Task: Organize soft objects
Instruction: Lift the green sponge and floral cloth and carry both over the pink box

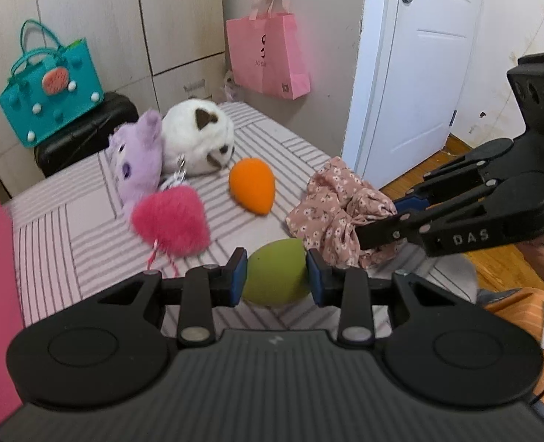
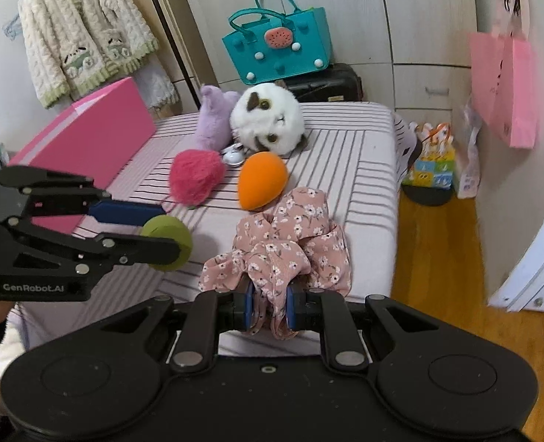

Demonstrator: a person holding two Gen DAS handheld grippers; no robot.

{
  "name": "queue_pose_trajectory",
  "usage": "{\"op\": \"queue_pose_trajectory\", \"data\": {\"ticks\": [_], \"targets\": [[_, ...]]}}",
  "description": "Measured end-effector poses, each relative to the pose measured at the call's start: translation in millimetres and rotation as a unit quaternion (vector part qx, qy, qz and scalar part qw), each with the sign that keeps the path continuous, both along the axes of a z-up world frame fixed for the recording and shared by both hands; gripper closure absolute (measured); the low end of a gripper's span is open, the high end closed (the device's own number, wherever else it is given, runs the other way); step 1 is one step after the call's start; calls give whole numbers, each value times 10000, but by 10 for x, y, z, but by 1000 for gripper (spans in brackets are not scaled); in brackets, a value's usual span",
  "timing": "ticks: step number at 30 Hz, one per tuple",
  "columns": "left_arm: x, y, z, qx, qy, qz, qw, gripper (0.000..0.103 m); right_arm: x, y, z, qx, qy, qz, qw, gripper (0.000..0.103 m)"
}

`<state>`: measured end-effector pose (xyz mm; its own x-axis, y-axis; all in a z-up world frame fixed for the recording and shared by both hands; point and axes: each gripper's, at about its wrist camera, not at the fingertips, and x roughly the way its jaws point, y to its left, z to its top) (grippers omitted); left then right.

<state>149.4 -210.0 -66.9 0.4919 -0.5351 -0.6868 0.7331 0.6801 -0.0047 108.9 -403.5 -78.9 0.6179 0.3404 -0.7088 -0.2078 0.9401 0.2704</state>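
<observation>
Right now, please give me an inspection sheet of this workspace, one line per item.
Surface: striped bed.
Job's things: green sponge, flowered cloth, orange sponge, pink pompom, purple plush, white plush.
Clutter: pink box on the bed.
Grippers: left gripper shut on green sponge; right gripper shut on flowered cloth.
Cables: nothing seen.
Surroundings: teal bag, pink bag, white door.

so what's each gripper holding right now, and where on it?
Left gripper: green sponge, pinched across its sides. Right gripper: floral scrunchie, near edge bunched between the pads.
</observation>
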Motion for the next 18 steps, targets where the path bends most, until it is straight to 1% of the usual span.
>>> {"op": "queue_pose_trajectory", "data": {"ticks": [3, 5, 7, 9, 16, 18], "targets": [[-36, 102, 14, 11, 201, 12, 9998, 69, -43, 51, 23, 50, 55, -32, 10000, 83], [-35, 152, 16, 29, 449, -1, 9990, 69, -88, 116, 53, -88, 27, -101, 9999, 83], [-37, 209, 22, 17, 752, -78, 9971, 69, -159, 219, 76, -343, -12, -134, 9993, 83], [-52, 271, 41, 0, 968, -131, 9952, 69, -221, 295, 102, -414, -21, -89, 9991, 83], [-191, 524, 111, -50, 1247, -243, 9919, 69, -420, 612, 284, -522, -169, 299, 9980, 83], [-249, 589, 108, 39, 1239, -212, 9921, 69, -457, 716, 327, -637, -208, 386, 9970, 83]]}}
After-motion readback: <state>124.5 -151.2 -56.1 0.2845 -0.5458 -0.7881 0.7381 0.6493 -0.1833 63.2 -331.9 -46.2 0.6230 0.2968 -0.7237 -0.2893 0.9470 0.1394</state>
